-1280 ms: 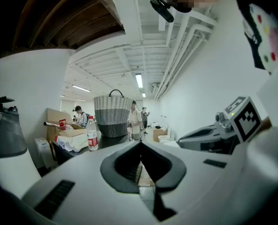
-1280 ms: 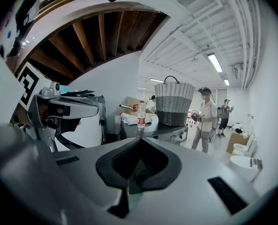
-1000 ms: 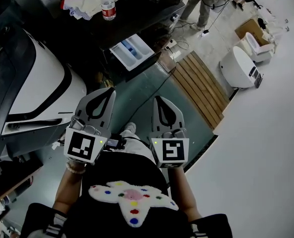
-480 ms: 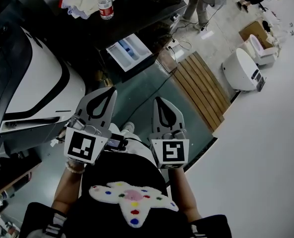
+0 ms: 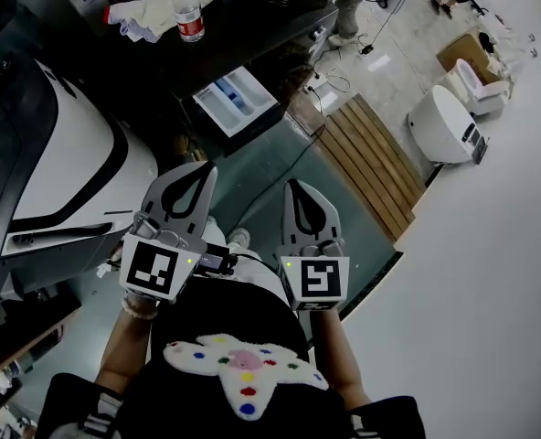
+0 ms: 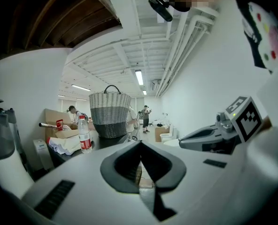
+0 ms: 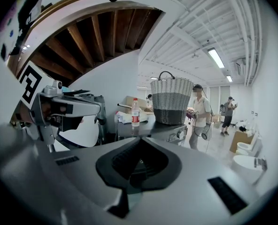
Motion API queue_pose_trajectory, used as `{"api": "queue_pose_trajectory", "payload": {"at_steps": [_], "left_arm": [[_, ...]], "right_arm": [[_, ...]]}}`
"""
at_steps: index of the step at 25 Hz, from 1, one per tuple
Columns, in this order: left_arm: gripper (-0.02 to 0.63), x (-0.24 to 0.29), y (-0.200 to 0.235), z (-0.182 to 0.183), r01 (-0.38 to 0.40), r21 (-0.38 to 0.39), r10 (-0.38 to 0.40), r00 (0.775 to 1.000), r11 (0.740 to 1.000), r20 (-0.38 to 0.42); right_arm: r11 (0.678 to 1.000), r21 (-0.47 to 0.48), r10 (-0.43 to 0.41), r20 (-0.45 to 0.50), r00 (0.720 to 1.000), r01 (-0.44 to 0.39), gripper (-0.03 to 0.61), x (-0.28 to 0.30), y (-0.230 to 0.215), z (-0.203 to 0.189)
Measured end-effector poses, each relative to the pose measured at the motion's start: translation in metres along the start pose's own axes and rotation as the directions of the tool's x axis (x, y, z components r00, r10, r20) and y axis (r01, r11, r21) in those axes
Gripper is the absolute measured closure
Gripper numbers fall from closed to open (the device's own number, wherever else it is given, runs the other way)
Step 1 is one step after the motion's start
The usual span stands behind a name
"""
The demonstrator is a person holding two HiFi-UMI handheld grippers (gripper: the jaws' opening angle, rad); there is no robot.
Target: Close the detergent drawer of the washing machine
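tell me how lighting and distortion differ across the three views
Head view: sharp, little bending; the dark washing machine swallows detail while the white detergent drawer and pale floor read bright. Left gripper view: heavy fisheye curves the ceiling pipes; upper left falls dark. Right gripper view: same fisheye, black corners, ceiling light glares.

The detergent drawer (image 5: 236, 101) stands pulled well out from the front of the dark washing machine (image 5: 270, 30), near the top edge of its front face. It is a shallow white tray, open on top and divided lengthwise into compartments, with a blue insert in the middle one. It juts out level above the floor, its full length exposed.
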State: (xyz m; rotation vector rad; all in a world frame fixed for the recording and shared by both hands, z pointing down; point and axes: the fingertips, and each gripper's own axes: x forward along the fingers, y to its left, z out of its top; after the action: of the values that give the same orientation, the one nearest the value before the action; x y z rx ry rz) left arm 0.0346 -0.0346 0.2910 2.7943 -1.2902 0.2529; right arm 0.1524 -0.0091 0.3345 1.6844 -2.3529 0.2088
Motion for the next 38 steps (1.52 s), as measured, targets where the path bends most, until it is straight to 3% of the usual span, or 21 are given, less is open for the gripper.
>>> {"api": "queue_pose_trajectory", "payload": {"at_steps": [7,20,29,31,38], "left_arm": [[0.603,0.006,0.009,-0.002,-0.007,-0.007,0.007,1.0,1.0,0.002],[0.603,0.013,0.015,-0.021,-0.03,-0.061,0.028,0.999,0.998,-0.033],[0.519,0.024,0.024,-0.047,-0.051,-0.071,0.044,0.994,0.996,-0.097],[0.512,0.026,0.025,-0.058,-0.054,-0.079,0.043,0.991,0.995,-0.129],[0.491,0.049,0.028,-0.073,-0.036,-0.067,0.028,0.992,0.997,-0.12]], "right_arm": [[0.999,0.016,-0.035,0.019,0.999,0.034,0.575,0.012,-0.007,0.002],[1.0,0.006,0.026,0.019,0.999,-0.026,0.571,0.027,-0.009,-0.001],[0.996,0.005,0.085,-0.021,0.996,-0.085,0.456,0.047,-0.011,-0.017],[0.997,0.011,0.081,-0.026,0.996,-0.081,0.442,0.052,-0.016,-0.02],[0.998,0.014,0.059,-0.057,0.997,-0.059,0.42,0.075,-0.034,-0.04]]}}
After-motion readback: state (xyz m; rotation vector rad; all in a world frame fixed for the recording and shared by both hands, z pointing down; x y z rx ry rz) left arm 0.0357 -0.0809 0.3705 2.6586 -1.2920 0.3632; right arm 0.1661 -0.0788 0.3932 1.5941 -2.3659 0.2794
